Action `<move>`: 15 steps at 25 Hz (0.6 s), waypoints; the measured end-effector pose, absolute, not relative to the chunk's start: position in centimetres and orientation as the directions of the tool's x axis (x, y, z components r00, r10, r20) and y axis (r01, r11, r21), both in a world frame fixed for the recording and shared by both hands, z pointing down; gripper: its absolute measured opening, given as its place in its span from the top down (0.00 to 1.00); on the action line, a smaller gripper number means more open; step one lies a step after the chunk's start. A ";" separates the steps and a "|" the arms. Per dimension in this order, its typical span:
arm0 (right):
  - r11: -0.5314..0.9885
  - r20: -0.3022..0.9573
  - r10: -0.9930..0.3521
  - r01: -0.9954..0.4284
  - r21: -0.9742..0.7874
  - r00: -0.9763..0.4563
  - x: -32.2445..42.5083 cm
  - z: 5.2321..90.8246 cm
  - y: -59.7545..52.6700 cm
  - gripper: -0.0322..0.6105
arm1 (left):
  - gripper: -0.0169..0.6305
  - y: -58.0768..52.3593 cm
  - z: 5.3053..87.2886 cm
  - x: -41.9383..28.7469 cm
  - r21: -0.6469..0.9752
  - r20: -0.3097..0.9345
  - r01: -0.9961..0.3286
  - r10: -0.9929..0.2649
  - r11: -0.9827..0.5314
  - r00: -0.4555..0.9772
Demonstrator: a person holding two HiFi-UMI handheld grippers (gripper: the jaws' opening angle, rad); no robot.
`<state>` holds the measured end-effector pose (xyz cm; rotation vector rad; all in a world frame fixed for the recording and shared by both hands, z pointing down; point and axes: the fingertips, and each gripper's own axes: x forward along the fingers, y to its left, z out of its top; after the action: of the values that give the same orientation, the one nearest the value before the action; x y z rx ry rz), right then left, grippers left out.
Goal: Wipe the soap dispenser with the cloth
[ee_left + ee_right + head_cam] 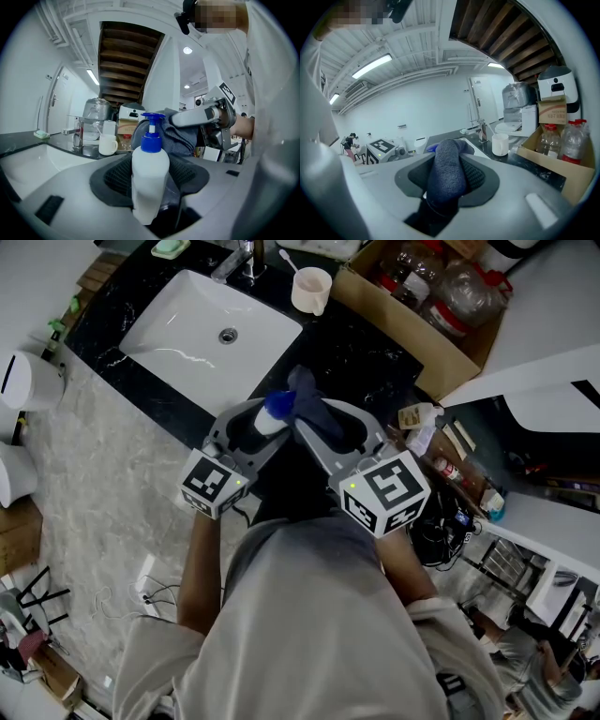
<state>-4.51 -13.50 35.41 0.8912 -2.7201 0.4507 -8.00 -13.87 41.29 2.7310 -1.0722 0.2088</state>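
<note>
While the left gripper (251, 426) pinches a white, blue-pump plastic soap dispenser (150, 173) mid-frame, the right gripper (326, 427) clamps a dark-blue towelling cloth (446, 180) against its pump.

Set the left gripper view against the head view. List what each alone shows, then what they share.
Left gripper view only: the soap dispenser's full white body gripped between the left gripper's jaws, and wooden slats overhead. Head view only: the sink drain and the marbled floor. Both: the blue pump head, the dark cloth in the right gripper by it, the white mug and the faucet.
</note>
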 end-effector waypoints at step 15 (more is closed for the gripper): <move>0.757 0.308 -0.538 -0.610 -0.233 -0.785 -4.3 37.1 -14.1 0.74 | 0.60 -13.8 41.5 -7.8 0.148 0.207 -0.685 -0.655 -0.713 0.727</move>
<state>-4.33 -14.07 37.12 0.9057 -2.7322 0.4763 -7.83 -13.80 41.49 2.7157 -1.0680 0.2058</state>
